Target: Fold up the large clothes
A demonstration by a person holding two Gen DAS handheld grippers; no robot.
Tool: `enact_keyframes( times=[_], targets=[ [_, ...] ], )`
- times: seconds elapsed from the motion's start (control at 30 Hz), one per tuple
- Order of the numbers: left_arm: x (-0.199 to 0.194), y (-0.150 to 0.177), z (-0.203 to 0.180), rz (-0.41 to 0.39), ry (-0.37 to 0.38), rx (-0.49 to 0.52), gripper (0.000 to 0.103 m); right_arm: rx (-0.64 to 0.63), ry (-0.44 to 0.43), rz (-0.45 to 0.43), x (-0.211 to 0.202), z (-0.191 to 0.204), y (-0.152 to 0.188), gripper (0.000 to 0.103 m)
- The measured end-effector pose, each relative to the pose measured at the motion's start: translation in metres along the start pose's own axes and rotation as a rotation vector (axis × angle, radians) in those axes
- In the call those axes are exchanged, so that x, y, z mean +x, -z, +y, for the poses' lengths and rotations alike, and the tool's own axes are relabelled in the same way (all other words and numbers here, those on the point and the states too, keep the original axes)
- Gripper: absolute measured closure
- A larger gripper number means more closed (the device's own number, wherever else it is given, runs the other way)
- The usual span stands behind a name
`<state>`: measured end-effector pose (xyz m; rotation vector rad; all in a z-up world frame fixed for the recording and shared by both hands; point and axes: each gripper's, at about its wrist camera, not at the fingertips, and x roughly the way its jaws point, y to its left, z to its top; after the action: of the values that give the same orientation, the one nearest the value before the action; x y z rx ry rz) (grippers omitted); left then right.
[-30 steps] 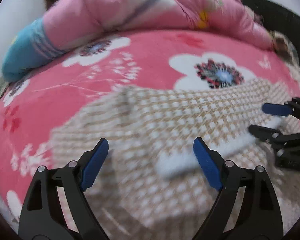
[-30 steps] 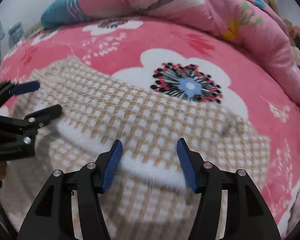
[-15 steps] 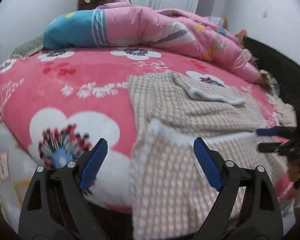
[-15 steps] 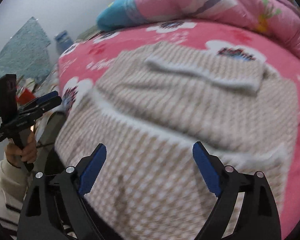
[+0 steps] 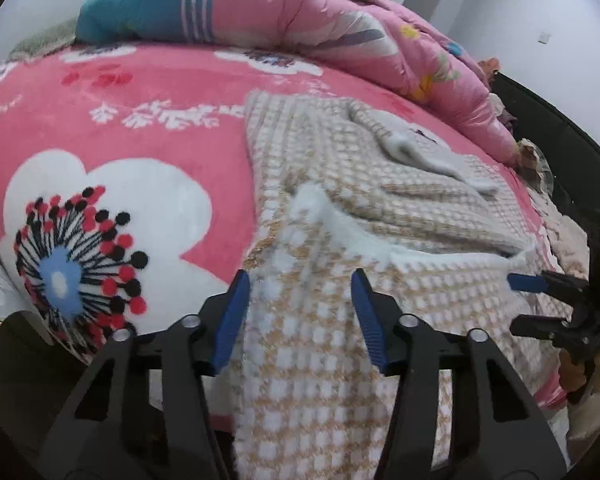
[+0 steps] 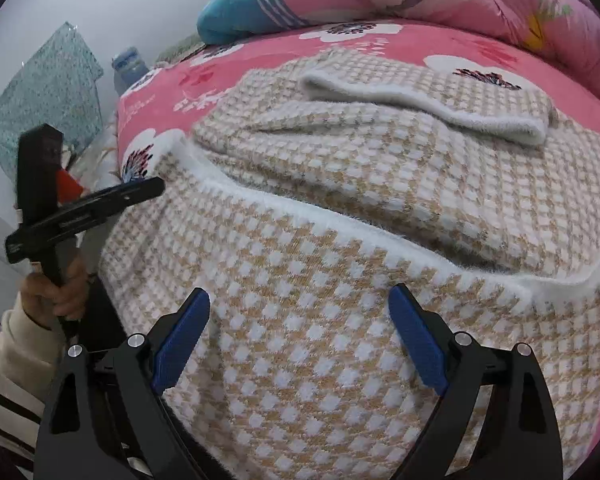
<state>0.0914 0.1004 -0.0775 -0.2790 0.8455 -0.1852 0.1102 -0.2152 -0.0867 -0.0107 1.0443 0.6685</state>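
Observation:
A beige and white checked knit garment [image 5: 380, 184] with fluffy white trim lies on the pink flowered bed; its lower part hangs over the near edge [image 6: 320, 340]. A sleeve with a white cuff [image 6: 460, 108] is folded across its top. My left gripper [image 5: 298, 312] is open and empty, its jaws either side of the garment's left hanging edge. My right gripper [image 6: 296, 344] is open wide and empty, just in front of the hanging part. The right gripper also shows at the right of the left wrist view [image 5: 540, 304]. The left gripper shows at the left of the right wrist view [image 6: 100, 204].
A pink and blue quilt [image 5: 300, 16] is bunched along the far side of the bed [image 5: 100, 128]. A dark bed frame [image 5: 560, 128] runs along the right. A teal patterned cloth [image 6: 48, 100] and a water bottle [image 6: 130, 66] stand by the wall.
Both grippers pulled back from over the garment to the bed's near edge. The left gripper's jaws have narrowed; the right gripper's jaws opened wider.

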Motion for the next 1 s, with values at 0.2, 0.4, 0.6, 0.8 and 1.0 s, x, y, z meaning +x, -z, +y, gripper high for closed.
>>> enact_keyframes(
  times=[0.2, 0.4, 0.6, 0.8, 1.0],
  targets=[
    [-0.015, 0.002, -0.010, -0.019, 0.092, 0.032, 0.059, -0.024, 0.022, 0.007, 0.001, 0.003, 0.000, 0.015],
    [0.004, -0.002, -0.002, 0.048, 0.063, 0.004, 0.059, -0.022, 0.024, 0.007, 0.002, 0.004, 0.000, 0.015],
    [0.025, -0.016, 0.009, 0.074, 0.146, -0.044, 0.059, -0.021, 0.033, 0.007, 0.004, 0.007, -0.001, 0.015],
    [0.023, -0.013, 0.006, 0.098, 0.156, -0.033, 0.058, -0.021, 0.031, 0.006, 0.004, 0.006, -0.001, 0.015],
    [0.026, -0.011, -0.014, 0.149, -0.019, 0.056, 0.062, -0.017, 0.025, 0.007, 0.005, 0.006, -0.001, 0.013]
  ],
)
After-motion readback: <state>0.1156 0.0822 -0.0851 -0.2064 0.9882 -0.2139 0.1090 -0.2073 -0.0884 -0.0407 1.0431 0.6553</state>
